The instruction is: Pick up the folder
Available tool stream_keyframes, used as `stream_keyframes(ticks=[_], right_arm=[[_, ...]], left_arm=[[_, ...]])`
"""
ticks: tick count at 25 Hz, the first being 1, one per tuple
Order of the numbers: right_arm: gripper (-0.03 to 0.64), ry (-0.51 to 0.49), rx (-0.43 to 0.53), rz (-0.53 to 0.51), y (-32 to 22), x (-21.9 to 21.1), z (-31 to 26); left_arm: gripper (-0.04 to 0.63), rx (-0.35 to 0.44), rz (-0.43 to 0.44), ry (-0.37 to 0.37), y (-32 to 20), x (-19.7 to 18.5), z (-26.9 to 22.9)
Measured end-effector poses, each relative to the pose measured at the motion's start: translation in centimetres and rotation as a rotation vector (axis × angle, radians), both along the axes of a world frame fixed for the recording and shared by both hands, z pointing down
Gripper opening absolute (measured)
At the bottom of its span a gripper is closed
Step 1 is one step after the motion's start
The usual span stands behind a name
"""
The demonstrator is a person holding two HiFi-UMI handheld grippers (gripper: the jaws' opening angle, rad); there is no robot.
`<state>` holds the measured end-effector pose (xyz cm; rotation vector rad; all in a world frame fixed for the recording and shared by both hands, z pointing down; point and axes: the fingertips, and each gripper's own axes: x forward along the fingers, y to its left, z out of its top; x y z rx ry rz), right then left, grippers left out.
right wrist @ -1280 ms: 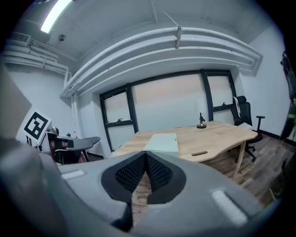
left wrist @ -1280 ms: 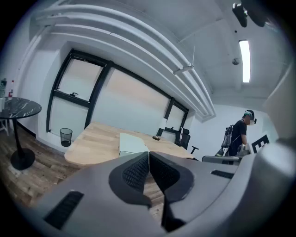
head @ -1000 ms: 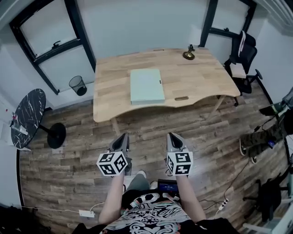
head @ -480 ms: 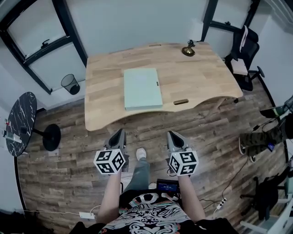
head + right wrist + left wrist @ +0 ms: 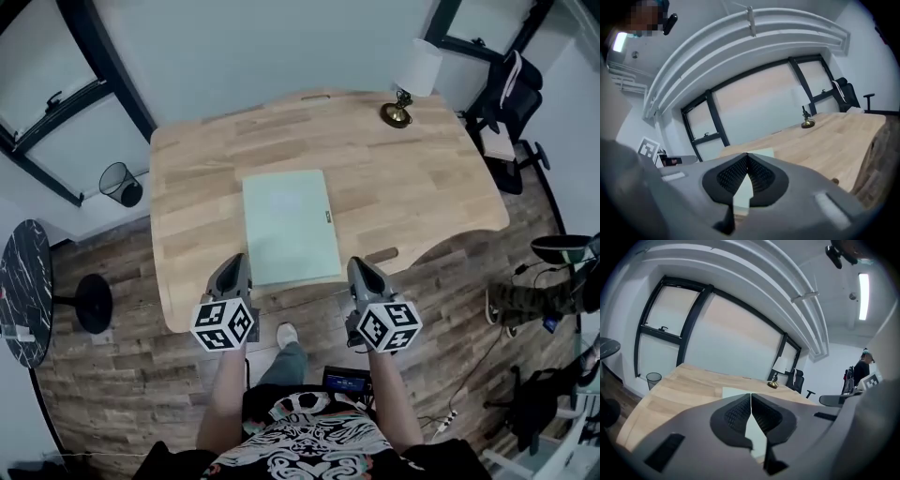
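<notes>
Glowing softly from windows (image 5: 670,310) ahead of the left gripper (image 5: 751,395) and a ceiling strip (image 5: 863,296) above it; bending, darkening at edges; blurring near jaws.

Folder (image 5: 733,392) mostly hidden behind L tongs (image 5: 751,394); round tbl (image 5: 23,291) cropped.

wooden desk (image 5: 422,187) seen from above, its top mostly bare. a pale green folder (image 5: 289,228) lies flat near the front edge, with open wood to its left, right and far side. a lamp (image 5: 415,70) stands at the far right corner, well apart from the folder. the left gripper (image 5: 232,262) and right gripper (image 5: 359,267), jaws together, hang at the front edge just beside the folder's near corners, with open air in between. on the floor, a waste bin (image 5: 122,183) and a round black table (image 5: 23,291) stand off to the left and an office chair (image 5: 506,103) to the right.
</notes>
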<state>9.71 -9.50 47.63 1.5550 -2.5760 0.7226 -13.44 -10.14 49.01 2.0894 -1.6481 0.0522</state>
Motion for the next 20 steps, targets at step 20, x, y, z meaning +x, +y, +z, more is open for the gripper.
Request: stream_keyframes(ticks=[20], right_arm=[[0.005, 0.129, -0.120, 0.028, -9.4, -1.1, 4.0]], left_arm=[[0.011, -0.063, -0.006, 0.027, -10.4, -2.6, 2.8]])
